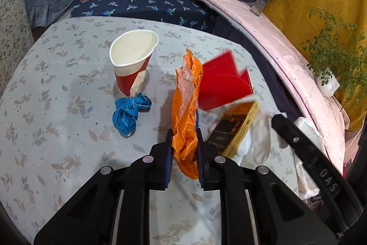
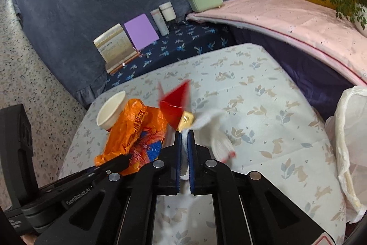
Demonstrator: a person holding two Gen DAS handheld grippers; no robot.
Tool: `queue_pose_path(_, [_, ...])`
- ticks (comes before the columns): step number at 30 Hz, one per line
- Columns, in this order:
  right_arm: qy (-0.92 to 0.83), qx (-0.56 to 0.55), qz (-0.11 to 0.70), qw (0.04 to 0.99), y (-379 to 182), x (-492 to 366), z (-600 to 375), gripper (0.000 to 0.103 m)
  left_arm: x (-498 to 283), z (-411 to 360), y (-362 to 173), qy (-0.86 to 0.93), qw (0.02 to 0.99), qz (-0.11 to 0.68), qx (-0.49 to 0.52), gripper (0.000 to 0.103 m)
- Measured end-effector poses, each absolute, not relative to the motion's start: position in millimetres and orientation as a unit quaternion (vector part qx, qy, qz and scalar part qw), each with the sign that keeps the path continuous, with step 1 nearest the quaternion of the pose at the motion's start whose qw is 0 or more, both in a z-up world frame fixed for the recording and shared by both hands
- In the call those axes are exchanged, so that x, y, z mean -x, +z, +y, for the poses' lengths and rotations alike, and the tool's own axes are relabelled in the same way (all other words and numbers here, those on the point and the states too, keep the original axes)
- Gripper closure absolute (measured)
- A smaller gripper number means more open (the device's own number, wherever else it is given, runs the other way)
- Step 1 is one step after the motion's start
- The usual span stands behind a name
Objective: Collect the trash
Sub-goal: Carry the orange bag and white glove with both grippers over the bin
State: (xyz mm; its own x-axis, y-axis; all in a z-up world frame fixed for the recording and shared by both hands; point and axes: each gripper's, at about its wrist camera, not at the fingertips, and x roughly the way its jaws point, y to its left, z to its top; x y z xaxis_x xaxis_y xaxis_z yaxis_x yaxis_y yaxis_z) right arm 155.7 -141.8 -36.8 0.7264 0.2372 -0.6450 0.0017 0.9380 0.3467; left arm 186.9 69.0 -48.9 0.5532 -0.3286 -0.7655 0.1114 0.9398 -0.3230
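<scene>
Crumpled orange plastic wrapper [image 1: 186, 107] sat pinched between the blue pads of the left gripper [image 1: 184, 137], jaws closed down tight on it. Its long axis ran straight out along the fingers, free end standing up past the tips, tail hanging behind the pads.

White knitted cotton glove [image 2: 215, 130] with a red cuff edge was clamped in the right gripper [image 2: 184, 141], jaws nearly fully closed on a fold of fabric. The rest of the glove draped forward and right of the tips, above the tablecloth.

Just beyond both: a gold-and-black cardboard box [image 1: 234, 128] and a red folded paper piece [image 1: 223, 84], both blurred, so contact with the glove could not be told.

Key relation, as a judgement: the translucent white plastic bag [image 2: 348, 141] lay at the right edge of the pale rabbit-print tablecloth [image 2: 263, 93], so the right gripper was the nearer one. The glove would need to go right; the wrapper would have to cross the table after it.

Untouched on the left hand's side: a crushed red-and-white paper cup [image 1: 133, 61], standing, with a coiled blue measuring tape [image 1: 129, 114] at its foot. The left gripper was nearer to those.
</scene>
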Motion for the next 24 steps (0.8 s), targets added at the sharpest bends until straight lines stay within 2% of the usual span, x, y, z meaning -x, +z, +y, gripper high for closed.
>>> queue_pose_path(12, [0.051, -0.176, 0.299, 0.936, 13.9, -109.1, -171.5, 0.097, -157.4, 52.1, -11.3, -0.152, 0.887, 0.424, 0.108, 0.087])
queue_pose_path(24, [0.021, -0.192, 0.267, 0.944, 34.9, -80.8, -210.7, 0.097, -135.0, 5.0, 14.3, -0.195, 0.892, 0.402, 0.075, 0.087])
